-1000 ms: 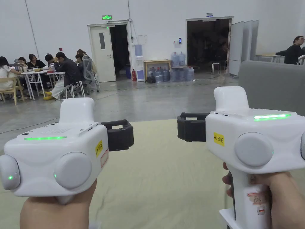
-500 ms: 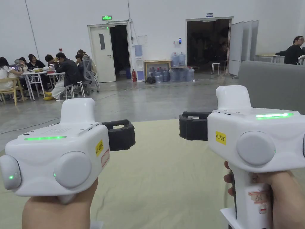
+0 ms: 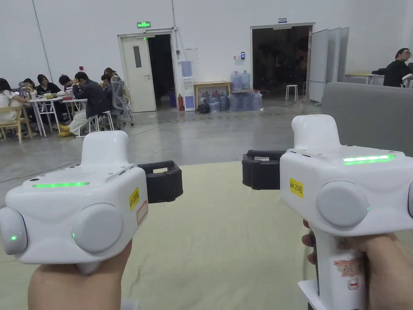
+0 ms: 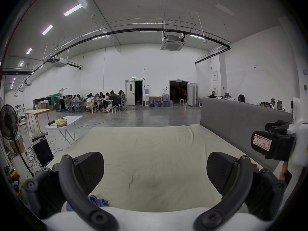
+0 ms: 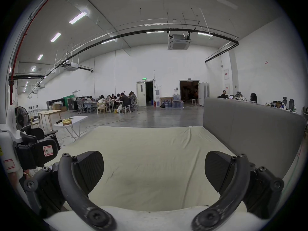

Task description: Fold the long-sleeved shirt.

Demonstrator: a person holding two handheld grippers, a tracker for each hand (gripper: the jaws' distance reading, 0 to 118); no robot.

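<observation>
Both the left gripper [image 4: 155,173] and right gripper [image 5: 154,172] hang spread and empty above the pale sheet [image 3: 226,242], a blue cloth [image 4: 98,201] near its front edge.

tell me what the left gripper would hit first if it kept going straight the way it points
Probably nothing nearby: the left gripper, open, points level above the pale sheet toward the open floor. Depth is hard to judge.

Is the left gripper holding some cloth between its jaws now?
No, the left gripper is open, and between its jaws lies the bare pale sheet.
</observation>
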